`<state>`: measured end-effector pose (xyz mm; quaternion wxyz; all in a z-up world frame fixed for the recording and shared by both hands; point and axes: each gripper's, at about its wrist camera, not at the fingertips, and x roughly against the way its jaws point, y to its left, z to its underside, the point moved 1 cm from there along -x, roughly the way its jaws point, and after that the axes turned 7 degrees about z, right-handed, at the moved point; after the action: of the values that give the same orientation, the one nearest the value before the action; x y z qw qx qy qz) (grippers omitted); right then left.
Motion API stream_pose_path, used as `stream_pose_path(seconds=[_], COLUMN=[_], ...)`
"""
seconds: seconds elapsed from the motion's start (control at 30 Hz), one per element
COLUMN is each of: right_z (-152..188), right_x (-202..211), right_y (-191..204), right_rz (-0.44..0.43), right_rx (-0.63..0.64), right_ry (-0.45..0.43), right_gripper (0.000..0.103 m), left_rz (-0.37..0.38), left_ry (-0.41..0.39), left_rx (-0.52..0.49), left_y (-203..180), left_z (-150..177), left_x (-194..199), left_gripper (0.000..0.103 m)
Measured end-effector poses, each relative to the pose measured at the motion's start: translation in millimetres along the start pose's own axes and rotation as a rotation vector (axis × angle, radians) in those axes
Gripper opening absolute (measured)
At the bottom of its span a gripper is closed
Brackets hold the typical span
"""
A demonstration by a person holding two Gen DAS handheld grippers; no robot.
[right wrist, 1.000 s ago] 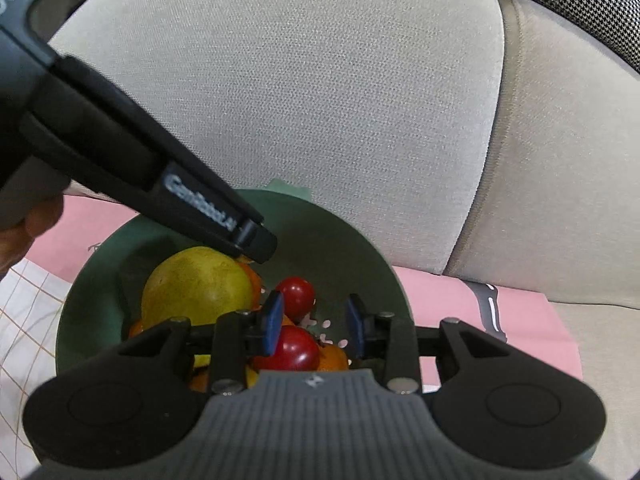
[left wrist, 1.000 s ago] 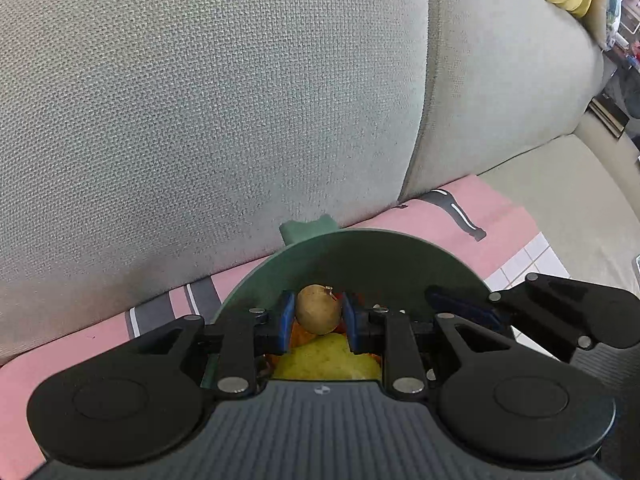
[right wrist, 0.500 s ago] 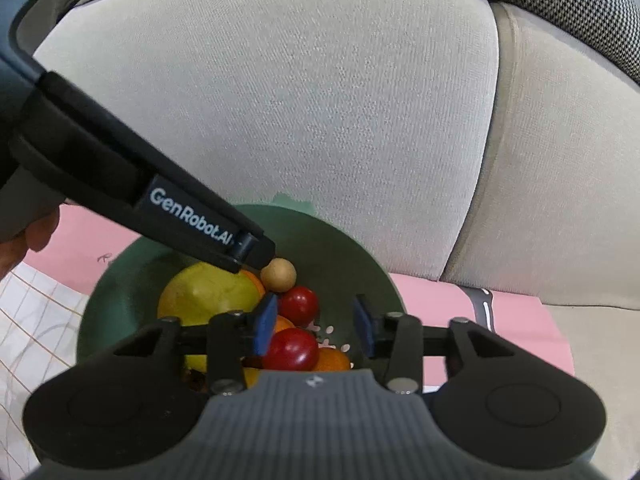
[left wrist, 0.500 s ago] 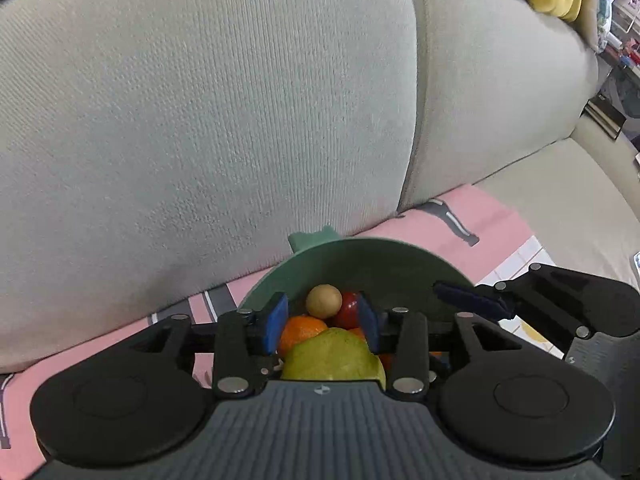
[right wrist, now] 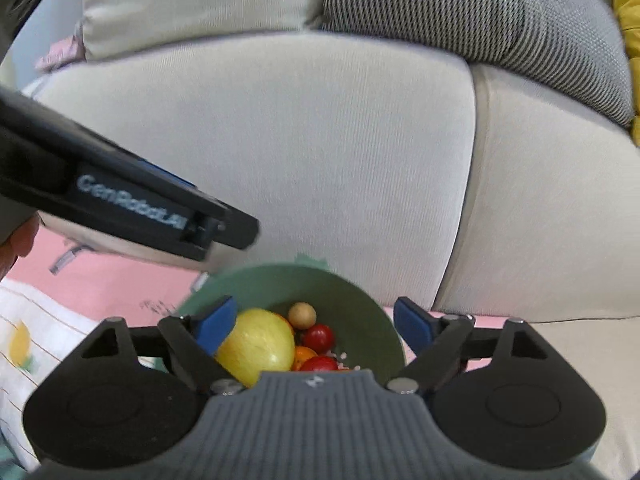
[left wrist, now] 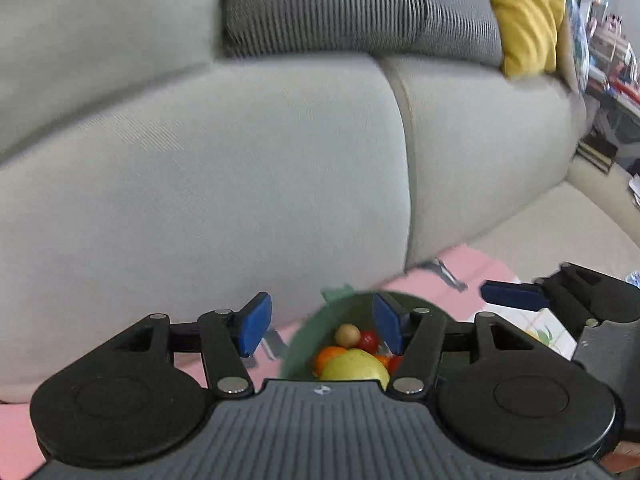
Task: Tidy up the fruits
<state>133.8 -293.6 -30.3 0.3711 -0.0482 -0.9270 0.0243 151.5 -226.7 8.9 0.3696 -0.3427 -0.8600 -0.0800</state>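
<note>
Left claw (left wrist: 320, 326) spread, blue pads just parted and pinching nothing, raised above the round dark-green plastic bowl (right wrist: 360, 300) rather than down among its contents. Right claw (right wrist: 316, 326) likewise spread wide, jaws just opened with nothing pressed between the pads, only framing the fruit below. Both held clear and empty, probably because each load is already let go and further fruit must be fetched. Inside the bowl, heaped together: a large yellow-green pear-like fruit (right wrist: 258, 344) on the near left side, a small round tan fruit (right wrist: 302, 315) just behind it, a red cherry tomato (right wrist: 319, 338) beside that, a second red one (right wrist: 319, 364) and an orange citrus piece (right wrist: 304, 354) lower down. Piled close, likely so everything stays gathered in one container. Bowl set on a pink patterned cloth (right wrist: 116, 284) spread over the seat of a light-grey fabric sofa (right wrist: 320, 160), close against the backrest, which may keep it from sliding. White checked cloth (right wrist: 32, 344) lying at the left, no fruit visible on it for certain.
</note>
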Motion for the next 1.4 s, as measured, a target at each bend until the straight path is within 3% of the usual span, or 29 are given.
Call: stream_pose_path(seconds=[0.2,0.4,0.47,0.53,0.67,0.77,1.0,1.4], right_z=[-8,-2,3,8,23,40,73,111], right_x=[52,101,117,132,159,176,188,191], right_y=[11,34,49,64,90,108,138,147], right_rz=[0.032,0.057,0.082,0.095,0.121,0.12,0.128,0.13], right_rx=[-0.082,-0.161,-0.15,-0.145,-0.152,-0.168,-0.088,-0.111], right_ry=[-0.073,-0.113,-0.136,-0.152,-0.174,-0.179,-0.152,-0.076], right_gripper=[0.096,0.098,0.099,0.099,0.099,0.099,0.099,0.099], left_rz=[-0.092,-0.184,-0.21,-0.248,-0.353,-0.392,-0.389,-0.391], left_ry=[-0.145,-0.24,-0.272,-0.297,-0.274,-0.256,-0.203,-0.064], left_rx=[-0.03,0.019,0.022,0.016,-0.007,-0.012,0.082,0.112], left_y=[6,19,20,20,14,12,13,10], left_z=[12,48,62,76,103,125,169,210], left_x=[72,138,156,171,183,190,197,194], left_gripper=[0.074,0.079,0.09,0.091,0.093,0.093,0.093,0.093])
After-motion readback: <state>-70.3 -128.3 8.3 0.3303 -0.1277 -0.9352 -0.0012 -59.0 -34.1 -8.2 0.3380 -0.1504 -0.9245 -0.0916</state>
